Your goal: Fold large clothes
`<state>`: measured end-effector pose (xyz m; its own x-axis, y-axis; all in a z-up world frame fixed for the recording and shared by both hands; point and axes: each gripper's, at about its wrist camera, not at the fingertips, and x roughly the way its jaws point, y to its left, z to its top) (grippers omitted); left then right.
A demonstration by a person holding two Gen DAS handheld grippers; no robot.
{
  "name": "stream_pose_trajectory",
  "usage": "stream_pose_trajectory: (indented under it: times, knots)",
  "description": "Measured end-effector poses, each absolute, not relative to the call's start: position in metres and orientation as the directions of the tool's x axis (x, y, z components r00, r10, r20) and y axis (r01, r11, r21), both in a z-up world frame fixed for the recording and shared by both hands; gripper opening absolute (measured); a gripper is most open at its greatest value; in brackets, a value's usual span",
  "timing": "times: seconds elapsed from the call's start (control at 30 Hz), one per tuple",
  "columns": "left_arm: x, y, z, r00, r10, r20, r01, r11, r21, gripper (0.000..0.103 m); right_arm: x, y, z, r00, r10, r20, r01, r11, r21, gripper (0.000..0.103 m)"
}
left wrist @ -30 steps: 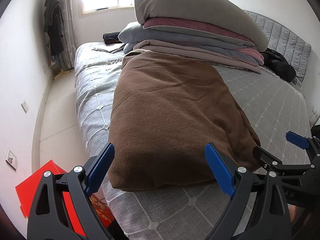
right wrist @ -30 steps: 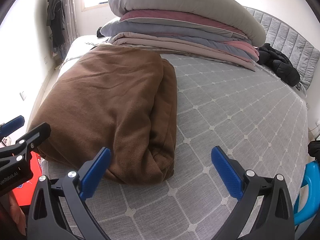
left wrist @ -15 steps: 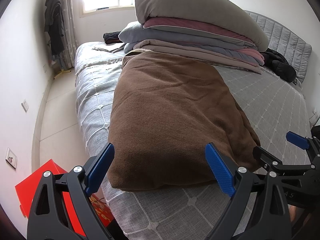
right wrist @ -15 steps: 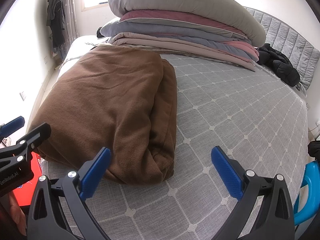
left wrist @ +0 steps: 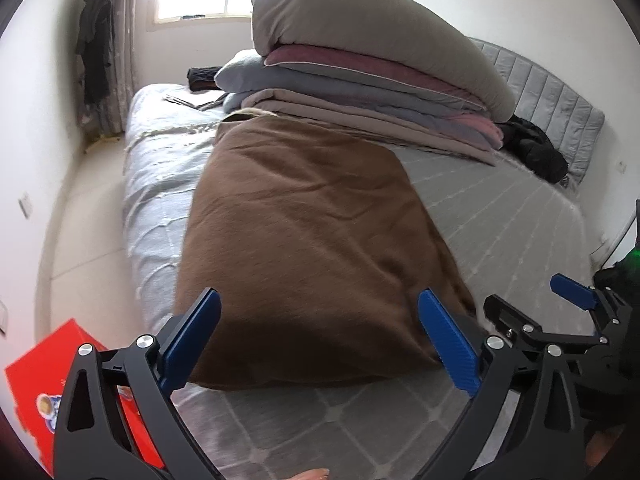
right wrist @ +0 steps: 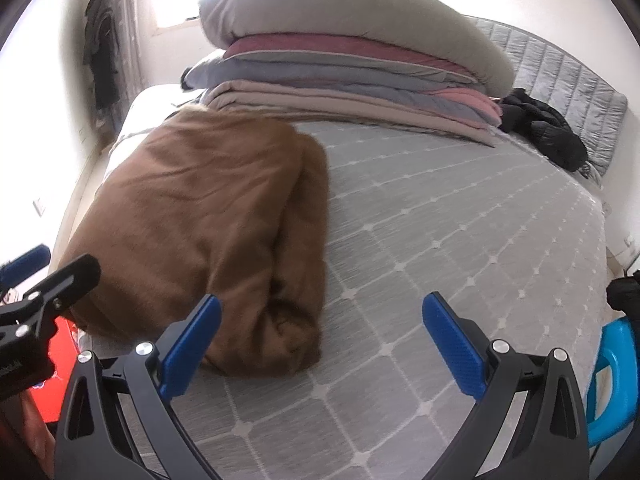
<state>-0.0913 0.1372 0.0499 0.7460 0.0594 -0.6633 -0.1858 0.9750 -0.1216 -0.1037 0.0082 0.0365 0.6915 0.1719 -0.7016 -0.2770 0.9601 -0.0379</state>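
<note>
A folded brown garment [left wrist: 308,240] lies on the grey quilted bed [left wrist: 500,232], its near edge close to the foot of the bed. It also shows in the right wrist view [right wrist: 208,224], left of centre, with its folded layers along its right side. My left gripper [left wrist: 320,340] is open and empty, hovering just before the garment's near edge. My right gripper [right wrist: 320,344] is open and empty, over the bed at the garment's near right corner. The right gripper also shows in the left wrist view [left wrist: 548,312], and the left gripper in the right wrist view [right wrist: 44,276].
A stack of folded quilts and a grey pillow [left wrist: 368,64] stands at the head of the bed. A black jacket [left wrist: 532,152] lies by the headboard. A red box [left wrist: 48,396] sits on the floor at the left. A blue stool [right wrist: 612,380] stands at the right.
Both grippers have tilted and shifted slightly, and the view is blurred by motion. The garment lies as before. Both grippers stay open.
</note>
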Motion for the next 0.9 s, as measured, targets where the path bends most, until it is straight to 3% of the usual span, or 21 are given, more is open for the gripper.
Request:
stream_pose_trajectory:
  times: [0.33,0.73,0.9]
  knots:
    - [-0.083,0.116,0.049,0.686,0.193,-0.702,-0.263,0.965,0.008,0.095,-0.106,-0.021,0.052,0.715,0.162,-0.681,-0.232,0.973,-0.012,0.097]
    - [-0.097,0.106,0.06,0.746,0.077,-0.661,-0.168,0.983,-0.076,0.095,-0.114,-0.035,0.061,0.717,0.175,-0.675,-0.223,0.975,0.017,0.097]
    - [-0.089,0.098,0.054,0.702,0.057,-0.71,-0.15,0.986,-0.07,0.095,-0.114,-0.043,0.066,0.726,0.174,-0.666,-0.209,0.978,0.027,0.097]
